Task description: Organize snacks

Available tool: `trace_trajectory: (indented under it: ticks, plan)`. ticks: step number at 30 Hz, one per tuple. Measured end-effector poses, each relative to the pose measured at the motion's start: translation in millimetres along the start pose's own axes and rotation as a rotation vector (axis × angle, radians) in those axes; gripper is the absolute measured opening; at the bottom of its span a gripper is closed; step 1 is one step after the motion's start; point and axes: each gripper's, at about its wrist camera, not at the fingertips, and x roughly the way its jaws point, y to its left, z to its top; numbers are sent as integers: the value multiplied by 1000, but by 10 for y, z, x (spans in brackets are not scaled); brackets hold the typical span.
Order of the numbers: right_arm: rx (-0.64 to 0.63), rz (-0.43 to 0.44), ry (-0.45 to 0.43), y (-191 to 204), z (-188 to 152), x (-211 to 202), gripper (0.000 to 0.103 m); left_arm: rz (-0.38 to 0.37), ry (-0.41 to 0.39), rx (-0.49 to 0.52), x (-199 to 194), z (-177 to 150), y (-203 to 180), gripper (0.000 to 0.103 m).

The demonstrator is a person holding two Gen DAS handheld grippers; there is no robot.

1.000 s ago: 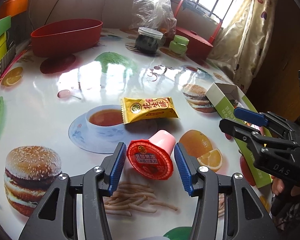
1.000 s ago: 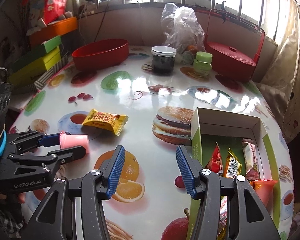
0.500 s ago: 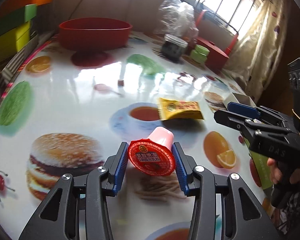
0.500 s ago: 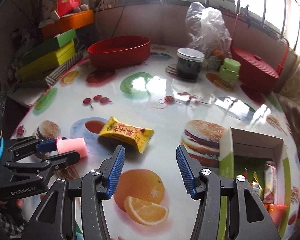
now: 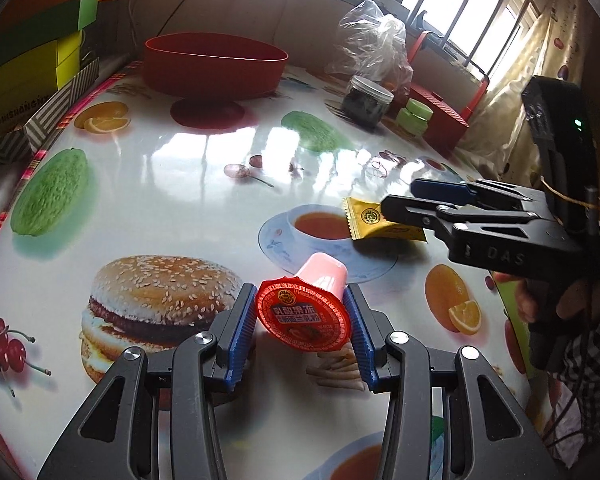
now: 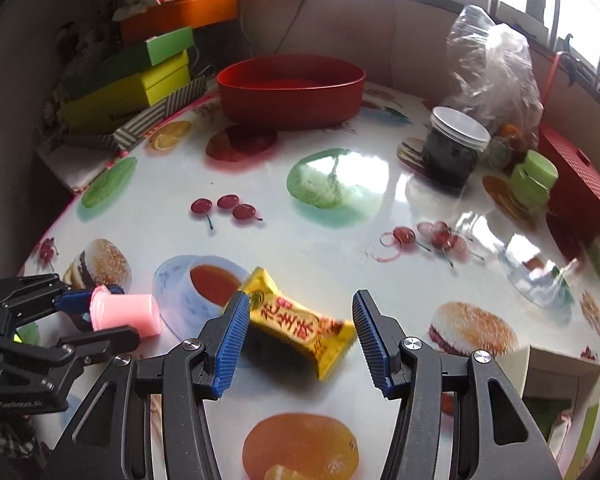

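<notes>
My left gripper (image 5: 302,314) is shut on a pink jelly cup (image 5: 304,312) with a red foil lid, held just above the table; the cup also shows in the right wrist view (image 6: 126,314). A yellow snack packet (image 6: 298,324) lies on the table by the printed teacup. My right gripper (image 6: 298,334) is open, its blue pads either side of the packet, not touching it. In the left wrist view the right gripper (image 5: 416,200) hovers over the packet (image 5: 380,224). A green-and-white snack box (image 6: 560,392) sits at the right edge.
A red oval basin (image 6: 292,92) stands at the back. A dark jar (image 6: 454,152), a green jar (image 6: 534,178), a plastic bag (image 6: 492,64) and a red lidded basket (image 6: 576,184) stand back right. Stacked boxes (image 6: 132,84) line the left edge.
My left gripper has closed on the jelly cup and lifted it back to the left. My right gripper has moved left from the snack box until it straddles the yellow packet.
</notes>
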Motion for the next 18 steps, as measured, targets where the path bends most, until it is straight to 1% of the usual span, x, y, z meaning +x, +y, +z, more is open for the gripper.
trace_trajectory:
  ticks: [4, 10, 13, 15, 18]
  plan:
    - [16, 80, 23, -44, 37, 87, 53, -5, 0, -2, 4, 0, -4, 45]
    - [11, 120, 60, -17, -23, 110, 53, -12, -3, -6, 1, -1, 6, 45]
    - [-13, 115, 75, 47, -70, 116, 53, -11, -3, -6, 4, 0, 3, 45]
    - [-21, 95, 80, 68, -83, 141, 53, -12, -3, -6, 3, 4, 8, 45]
    - [3, 71, 85, 37, -101, 178, 53, -11, -2, -4, 4, 4, 7, 45]
